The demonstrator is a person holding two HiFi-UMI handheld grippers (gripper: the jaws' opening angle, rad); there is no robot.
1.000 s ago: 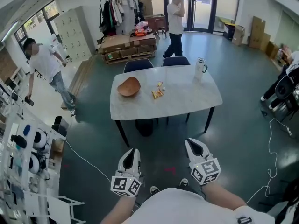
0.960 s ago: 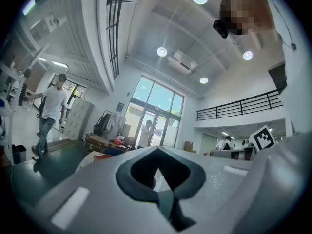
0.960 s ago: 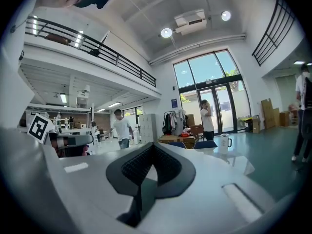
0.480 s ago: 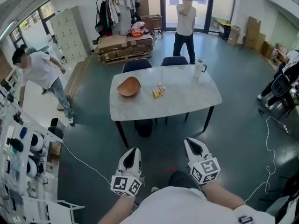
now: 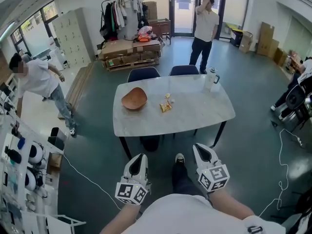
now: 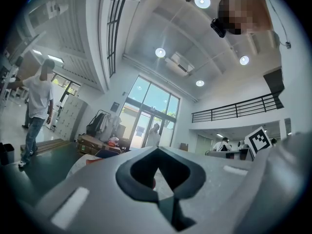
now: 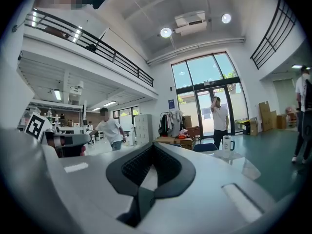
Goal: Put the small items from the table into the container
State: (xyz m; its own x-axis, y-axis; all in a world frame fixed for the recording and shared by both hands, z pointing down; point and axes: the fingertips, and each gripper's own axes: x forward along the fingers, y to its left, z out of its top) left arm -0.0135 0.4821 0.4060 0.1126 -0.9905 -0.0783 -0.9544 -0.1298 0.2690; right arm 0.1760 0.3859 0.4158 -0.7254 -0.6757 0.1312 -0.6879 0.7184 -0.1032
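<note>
A brown wooden bowl (image 5: pixel 134 98) sits on the left part of the white table (image 5: pixel 200 113). To its right lie two small snack packets, one orange (image 5: pixel 165 107) and one smaller (image 5: pixel 167 96). Both grippers are held low near my body, well short of the table's near edge. My left gripper (image 5: pixel 139 158) and my right gripper (image 5: pixel 201 149) point toward the table with jaws closed and nothing between them. The left gripper view shows its jaws (image 6: pixel 158 150) meeting at the tip; so does the right gripper view (image 7: pixel 153 146).
A white jug (image 5: pixel 210 80) stands at the table's far right corner. Two dark chairs (image 5: pixel 143 73) are tucked in behind. One person (image 5: pixel 204 26) stands beyond the table, another (image 5: pixel 34 79) at the left. Shelving (image 5: pixel 19 155) lines the left side; a cable (image 5: pixel 85 167) crosses the floor.
I have stepped nearer the table; a foot now shows ahead of me. The far person moved right, the left person shifted. Both grippers keep their pose.
</note>
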